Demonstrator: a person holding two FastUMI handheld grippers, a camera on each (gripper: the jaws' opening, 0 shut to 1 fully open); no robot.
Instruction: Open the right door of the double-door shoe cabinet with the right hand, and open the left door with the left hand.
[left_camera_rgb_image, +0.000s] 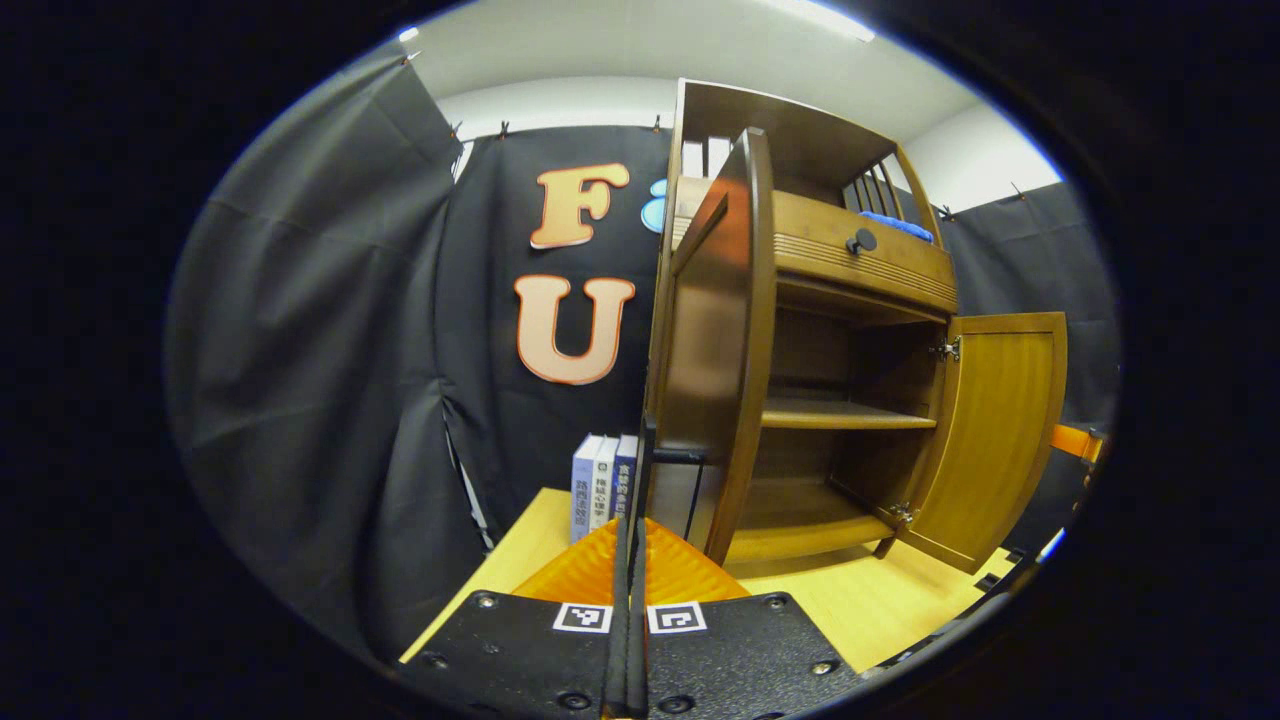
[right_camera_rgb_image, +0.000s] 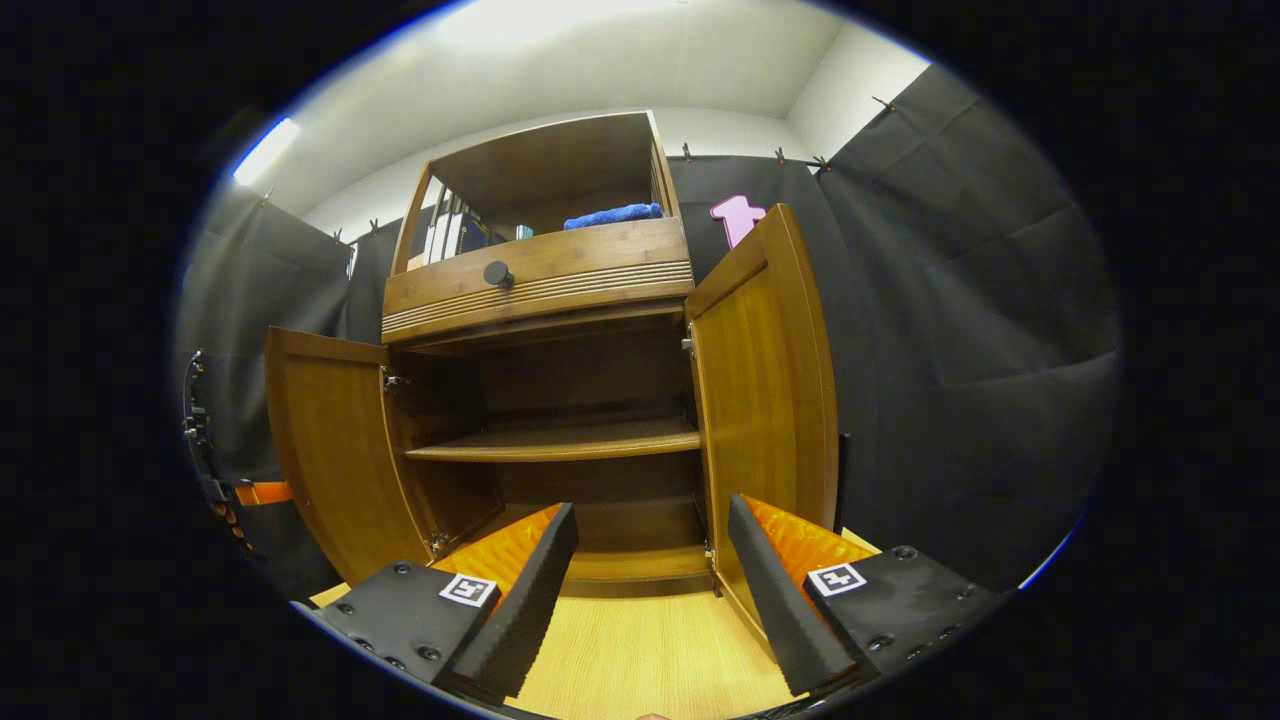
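Left hand-held gripper (left_camera_rgb_image: 630, 610): fingers pressed together, just before the left door's edge.
Right hand-held gripper (right_camera_rgb_image: 650, 590): fingers spread, holding nothing, over the tabletop (right_camera_rgb_image: 640, 650).
Left door (left_camera_rgb_image: 715, 340): swung open.
Right door (right_camera_rgb_image: 765, 400): swung open.
Shoe cabinet (right_camera_rgb_image: 550, 440): on the tabletop, inner shelf bare.
Books (left_camera_rgb_image: 603, 480): upright beside the cabinet.

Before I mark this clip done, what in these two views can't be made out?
- Left gripper, left gripper view: fingers closed together, but the left door stands edge-on, so whether they pinch a handle is unclear.
- Lower compartment floor, right gripper view: right gripper, open, blocks part of it.
- Books, left gripper view: lower parts hidden behind the fingers.
- Top shelf behind the blue cloth: too small to tell.
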